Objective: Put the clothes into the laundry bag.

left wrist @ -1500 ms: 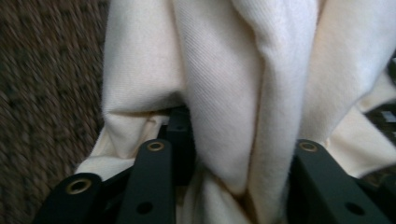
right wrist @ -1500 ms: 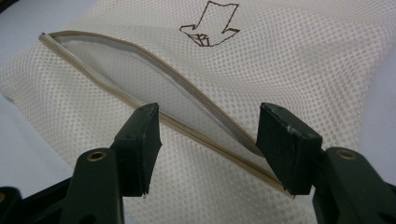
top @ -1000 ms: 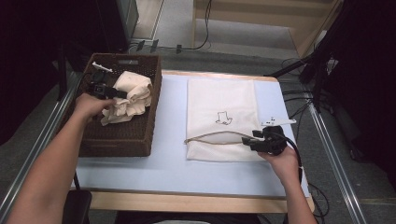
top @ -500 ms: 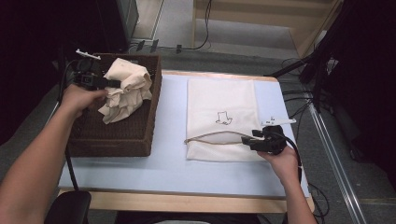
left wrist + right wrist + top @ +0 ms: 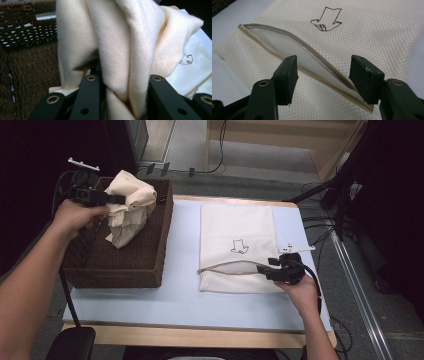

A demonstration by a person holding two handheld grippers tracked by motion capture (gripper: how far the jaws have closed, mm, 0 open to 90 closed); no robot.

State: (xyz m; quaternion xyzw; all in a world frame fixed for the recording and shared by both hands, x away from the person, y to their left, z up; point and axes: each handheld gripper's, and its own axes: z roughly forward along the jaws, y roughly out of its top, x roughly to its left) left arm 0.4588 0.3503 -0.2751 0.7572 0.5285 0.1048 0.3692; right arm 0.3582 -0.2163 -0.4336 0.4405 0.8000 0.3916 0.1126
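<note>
left gripper (image 5: pixel 116 199): jaws clamped on cream cloth (image 5: pixel 129 207), held above far left of wicker basket (image 5: pixel 150 255) | right gripper (image 5: pixel 262 269): jaws spread wide, gripping nothing, at zipper mouth of mesh bag (image 5: pixel 235 227) lying right of basket on tabletop (image 5: pixel 180 295)
</note>
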